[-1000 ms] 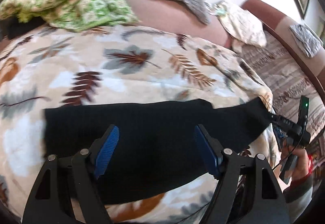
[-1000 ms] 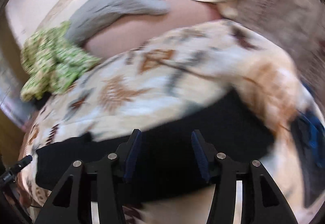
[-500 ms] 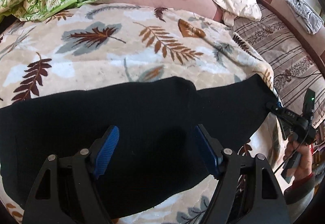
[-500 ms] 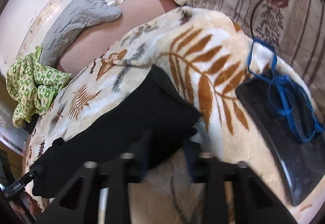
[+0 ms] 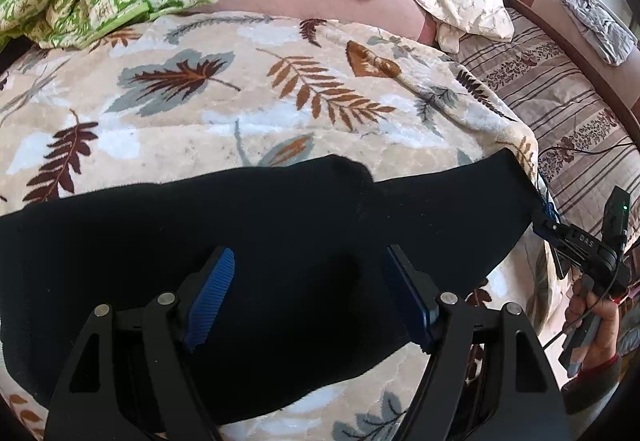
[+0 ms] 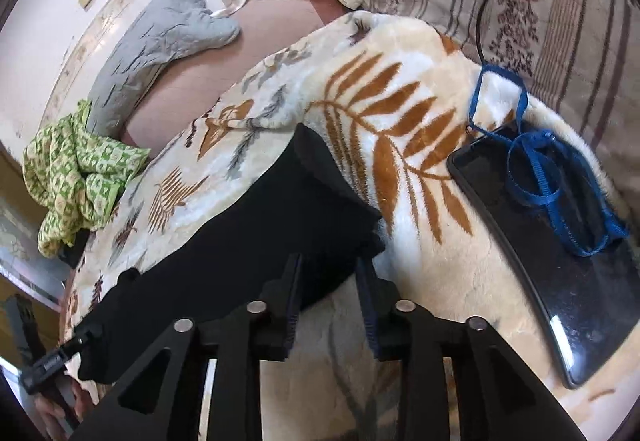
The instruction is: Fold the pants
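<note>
The black pants (image 5: 248, 261) lie flat across the leaf-print blanket (image 5: 240, 97) on the bed, ready for a fold — the left tongs (image 5: 308, 293) hover spread above the middle, the right tongs (image 6: 328, 293), just parting, straddle the end unpinched.

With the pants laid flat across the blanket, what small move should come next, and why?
Probably close the right gripper on the pants end. Its jaws, which have just been opening, straddle that edge without pinching it. The left gripper stands wide open above the cloth, gripping nothing, so no fold can start yet.
</note>
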The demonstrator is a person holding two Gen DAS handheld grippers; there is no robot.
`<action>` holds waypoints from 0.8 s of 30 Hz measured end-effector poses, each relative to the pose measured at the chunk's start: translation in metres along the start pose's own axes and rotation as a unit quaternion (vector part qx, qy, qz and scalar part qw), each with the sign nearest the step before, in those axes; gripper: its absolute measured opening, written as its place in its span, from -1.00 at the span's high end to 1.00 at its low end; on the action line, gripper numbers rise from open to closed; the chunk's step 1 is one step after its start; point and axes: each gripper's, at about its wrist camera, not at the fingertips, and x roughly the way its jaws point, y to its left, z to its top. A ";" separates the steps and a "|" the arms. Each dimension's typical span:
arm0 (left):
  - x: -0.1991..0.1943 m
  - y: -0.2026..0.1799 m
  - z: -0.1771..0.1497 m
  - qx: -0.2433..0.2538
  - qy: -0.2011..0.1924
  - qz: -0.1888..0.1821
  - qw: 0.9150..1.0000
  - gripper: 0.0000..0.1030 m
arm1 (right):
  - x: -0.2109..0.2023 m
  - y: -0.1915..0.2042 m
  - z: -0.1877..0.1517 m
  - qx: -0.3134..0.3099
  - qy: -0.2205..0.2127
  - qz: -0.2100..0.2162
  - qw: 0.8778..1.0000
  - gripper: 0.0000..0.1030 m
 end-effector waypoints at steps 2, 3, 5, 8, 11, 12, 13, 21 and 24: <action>-0.001 -0.007 0.002 0.010 -0.004 0.008 1.000 -0.50 | -0.003 0.001 -0.003 -0.001 0.002 0.008 1.000 0.12; -0.001 -0.010 0.002 0.014 -0.005 0.011 1.000 -0.57 | -0.005 0.001 -0.005 0.001 0.005 0.013 1.000 0.10; -0.001 -0.017 0.005 0.020 -0.009 0.012 1.000 -0.60 | -0.005 0.000 -0.008 0.004 0.010 0.019 1.000 0.09; 0.001 -0.027 0.008 0.025 -0.007 0.007 1.000 -0.60 | -0.006 0.000 -0.011 0.006 0.013 0.020 1.000 0.09; 0.004 -0.037 0.011 0.036 -0.007 0.005 0.999 -0.60 | -0.006 0.000 -0.013 0.005 0.016 0.025 1.000 0.02; 0.005 -0.042 0.012 0.041 -0.009 0.003 0.999 -0.60 | -0.005 0.001 -0.013 0.005 0.017 0.026 1.000 0.01; 0.006 -0.047 0.013 0.047 -0.010 0.001 0.999 -0.60 | -0.004 0.001 -0.014 0.005 0.019 0.027 0.999 0.01; 0.020 -0.080 0.023 0.086 -0.007 -0.015 0.996 -0.60 | 0.003 0.009 -0.017 -0.002 0.029 0.034 0.999 -0.01; 0.025 -0.093 0.027 0.100 -0.007 -0.023 0.995 -0.60 | 0.005 0.011 -0.017 -0.006 0.030 0.035 0.999 -0.07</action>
